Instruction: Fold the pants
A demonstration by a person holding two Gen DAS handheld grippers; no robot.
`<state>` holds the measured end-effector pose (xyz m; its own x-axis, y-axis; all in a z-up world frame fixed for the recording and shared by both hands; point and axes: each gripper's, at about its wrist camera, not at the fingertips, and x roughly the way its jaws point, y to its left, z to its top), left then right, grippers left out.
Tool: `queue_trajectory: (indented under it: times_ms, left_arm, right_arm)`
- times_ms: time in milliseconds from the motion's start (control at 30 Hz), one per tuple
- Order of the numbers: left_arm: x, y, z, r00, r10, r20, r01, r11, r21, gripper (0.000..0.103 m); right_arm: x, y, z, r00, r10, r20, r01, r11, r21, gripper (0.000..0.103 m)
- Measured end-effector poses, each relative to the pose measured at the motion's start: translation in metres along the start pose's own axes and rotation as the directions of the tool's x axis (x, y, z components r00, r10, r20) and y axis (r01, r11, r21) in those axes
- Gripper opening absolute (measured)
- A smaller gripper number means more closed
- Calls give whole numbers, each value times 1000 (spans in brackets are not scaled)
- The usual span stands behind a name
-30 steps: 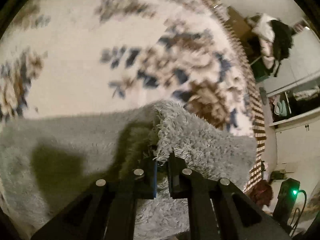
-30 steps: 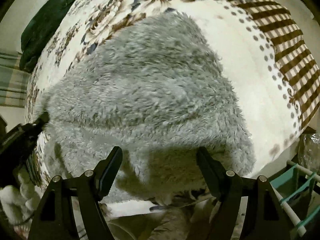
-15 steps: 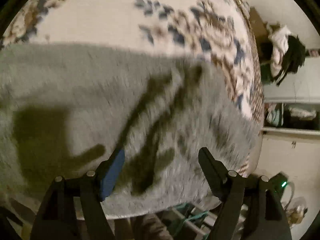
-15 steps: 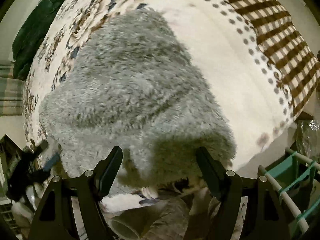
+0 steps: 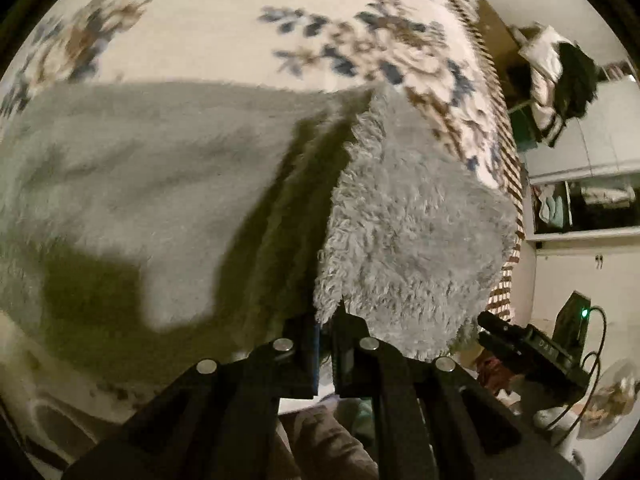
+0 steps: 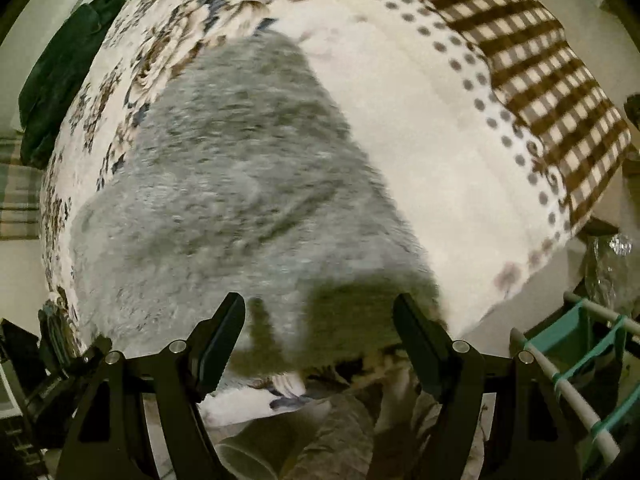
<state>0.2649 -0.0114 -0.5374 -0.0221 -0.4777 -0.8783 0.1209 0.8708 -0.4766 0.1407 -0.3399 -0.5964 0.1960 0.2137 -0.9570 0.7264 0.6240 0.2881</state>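
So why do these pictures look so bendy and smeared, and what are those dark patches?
Left wrist view: fisheye curves the bed; the left gripper throws hard shadows on the grey fleece pants. Right wrist view: motion blurs the pants; the right gripper shadows their near edge.

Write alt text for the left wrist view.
The left gripper is shut on a raised flap of fluffy grey pants, which lie spread across a floral bedspread. The right gripper is partly visible at lower right, beyond the bed's edge.

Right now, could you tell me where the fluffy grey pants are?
The fluffy grey pants lie on the floral bedspread near its front edge; in the left wrist view the left gripper pinches a lifted flap.
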Motion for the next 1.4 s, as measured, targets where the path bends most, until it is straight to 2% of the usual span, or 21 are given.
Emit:
queue_trajectory:
  times_ms: [233,333,400,433,467,533,600,633,733,800,833,867,900,933,1033,1133,1300,1400]
  left_arm:
    - [35,21,-14,996,66,-59,-70,995,-69,2]
    - [34,17,-15,997,58,-56,-61,996,-65,6]
    - [27,12,-13,998,6,-56,-10,997,-75,7]
    - [24,8,-11,998,6,-67,-11,997,-76,19]
    - [20,5,-9,998,5,-66,-10,997,-73,25]
    - [10,-2,-4,999,-37,-21,36,998,-55,46]
    - [5,-5,4,997,-72,23,73,996,-44,62]
    - [7,-5,8,996,-81,27,83,995,-50,64]
    - [35,-2,23,996,-84,9,84,994,-64,64]
    - [62,-1,30,998,-56,-41,54,997,-52,64]
    - [73,0,32,998,-38,-57,35,998,-51,59]
    - [80,1,31,998,-36,-55,33,998,-47,50]
    - [84,-2,31,997,-44,-57,42,999,-27,5]
    - [82,-6,29,997,-46,-55,45,999,-13,6]
    - [56,-12,19,998,-54,14,54,998,12,6]
    - [31,-2,1,997,-55,45,58,997,-57,6]
    - [45,24,-18,1000,-25,-13,23,988,-156,7]
    - [47,32,-15,997,-27,-67,13,978,-207,16]
  right_arm:
    - [13,-24,-5,999,-5,-40,8,998,58,79]
    - [12,-27,-3,999,0,-38,2,998,62,79]
    - [11,-26,-1,999,0,-35,2,999,46,79]
    - [11,-26,-2,999,0,-35,2,999,42,79]
    - [11,-25,0,999,-1,-35,2,999,40,79]
    - [10,-27,2,999,3,-34,-2,999,49,79]
    - [9,-28,4,999,12,-30,-10,998,61,79]
    - [8,-28,5,1000,12,-28,-11,998,61,79]
    - [6,-27,9,1000,15,-27,-13,999,52,79]
    - [6,-25,10,1000,10,-28,-9,999,43,79]
    - [6,-24,11,1000,9,-29,-8,999,41,79]
    - [6,-24,12,1000,8,-29,-7,999,41,79]
    - [6,-24,13,1000,7,-29,-6,999,40,79]
    - [5,-23,15,1000,5,-26,-4,999,38,79]
    - [4,-21,20,1000,2,-20,-2,1000,24,79]
    - [4,-15,29,1000,-7,-17,7,1000,-4,79]
    - [5,1,42,1000,-7,-19,7,999,-32,79]
    - [-2,14,51,1000,-6,-4,6,998,-64,79]
